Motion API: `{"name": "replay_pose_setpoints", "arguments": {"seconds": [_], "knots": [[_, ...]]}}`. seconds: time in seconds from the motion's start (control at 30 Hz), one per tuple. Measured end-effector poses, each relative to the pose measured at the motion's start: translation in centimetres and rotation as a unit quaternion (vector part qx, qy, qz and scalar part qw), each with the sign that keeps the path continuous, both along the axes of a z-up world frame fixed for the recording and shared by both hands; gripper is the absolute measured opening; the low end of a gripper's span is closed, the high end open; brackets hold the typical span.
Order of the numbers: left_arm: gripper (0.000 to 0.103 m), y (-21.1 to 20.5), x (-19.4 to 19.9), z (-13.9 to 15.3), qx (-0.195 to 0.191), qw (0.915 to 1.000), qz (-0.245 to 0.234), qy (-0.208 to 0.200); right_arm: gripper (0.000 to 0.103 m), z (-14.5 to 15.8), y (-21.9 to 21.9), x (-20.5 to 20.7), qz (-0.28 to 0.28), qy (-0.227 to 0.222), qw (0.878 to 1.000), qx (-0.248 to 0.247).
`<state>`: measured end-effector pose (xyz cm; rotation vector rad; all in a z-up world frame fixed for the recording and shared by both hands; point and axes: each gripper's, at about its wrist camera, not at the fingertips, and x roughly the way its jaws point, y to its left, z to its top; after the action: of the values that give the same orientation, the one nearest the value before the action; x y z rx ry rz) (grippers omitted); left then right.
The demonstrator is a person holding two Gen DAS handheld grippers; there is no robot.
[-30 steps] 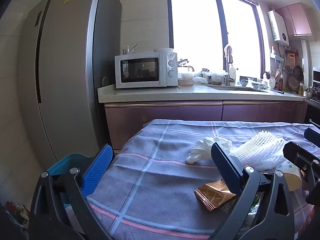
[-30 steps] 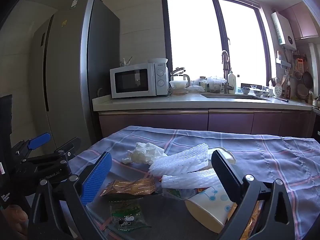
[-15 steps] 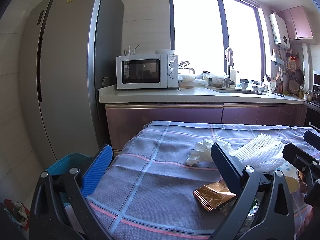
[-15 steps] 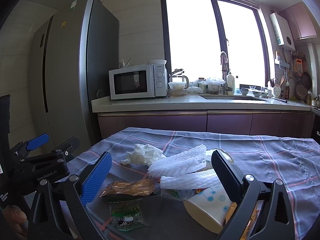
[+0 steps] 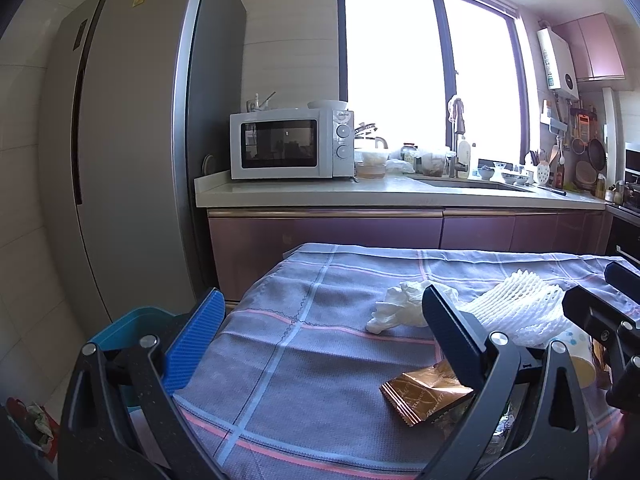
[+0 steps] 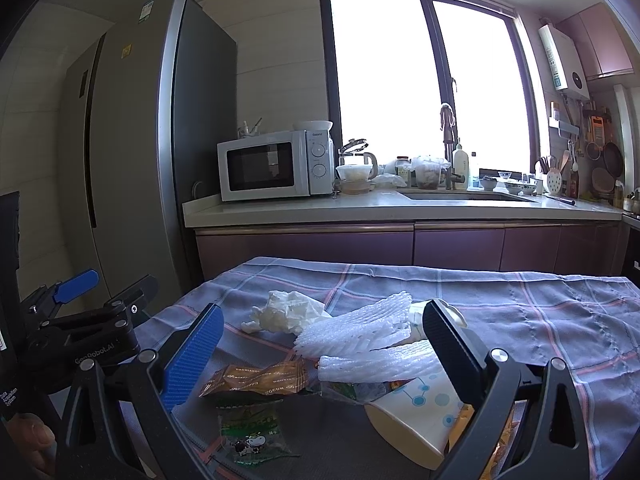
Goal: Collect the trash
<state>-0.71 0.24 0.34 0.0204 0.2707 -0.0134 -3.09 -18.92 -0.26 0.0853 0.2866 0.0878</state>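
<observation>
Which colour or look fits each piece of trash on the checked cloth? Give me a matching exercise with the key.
Things:
1. crumpled tissue
2. foam fruit net
3. foil snack wrapper
4. paper cup lying on its side

Descriptions:
A. golden brown, shiny
B. cream with light blue dots
C. white, ribbed mesh
D. white, soft and wadded

Pairs: 1-D, 2-C, 3-A, 4-B
</observation>
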Motion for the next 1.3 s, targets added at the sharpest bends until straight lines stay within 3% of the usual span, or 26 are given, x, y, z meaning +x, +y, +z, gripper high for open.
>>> {"name": "replay_pose_setpoints", "arguments": {"seconds": [1.3], "knots": [[0.097, -0.38, 0.02, -0.26, 0.0, 1.0, 0.0, 0.001, 0.096, -0.37, 0.31, 0.3, 0.005, 0.003, 1.0, 0.003]]}}
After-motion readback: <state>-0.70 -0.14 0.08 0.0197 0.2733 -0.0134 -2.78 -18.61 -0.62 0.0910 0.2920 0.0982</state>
